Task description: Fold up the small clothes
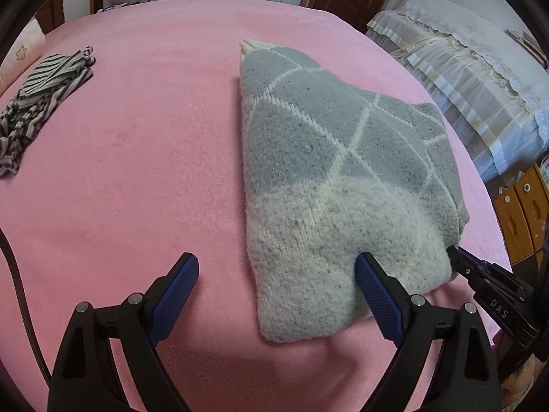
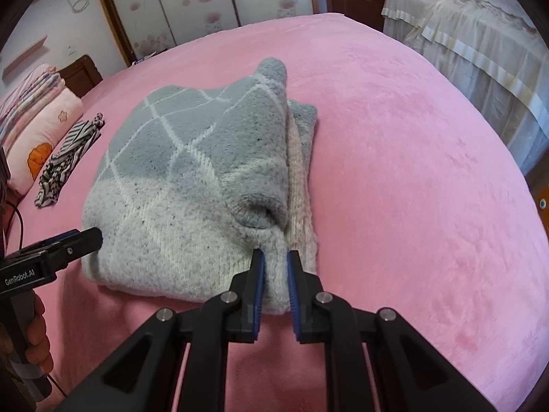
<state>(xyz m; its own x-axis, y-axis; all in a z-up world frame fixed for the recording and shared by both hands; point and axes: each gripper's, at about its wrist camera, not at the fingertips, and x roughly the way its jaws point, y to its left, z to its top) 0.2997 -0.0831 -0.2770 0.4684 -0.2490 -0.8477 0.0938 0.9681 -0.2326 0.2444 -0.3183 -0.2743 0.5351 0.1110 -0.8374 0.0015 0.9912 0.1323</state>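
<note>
pink bed (image 2: 394,144), right gripper (image 2: 275,257) pinching sweater (image 2: 192,171)

I see a bed covered by a pink fleece blanket (image 1: 137,171). On it lies a folded grey-and-cream knitted sweater (image 1: 329,171) near the front, and well apart to its left a crumpled black-and-white striped garment (image 1: 44,103), with pillows (image 2: 44,130) beyond.
</note>
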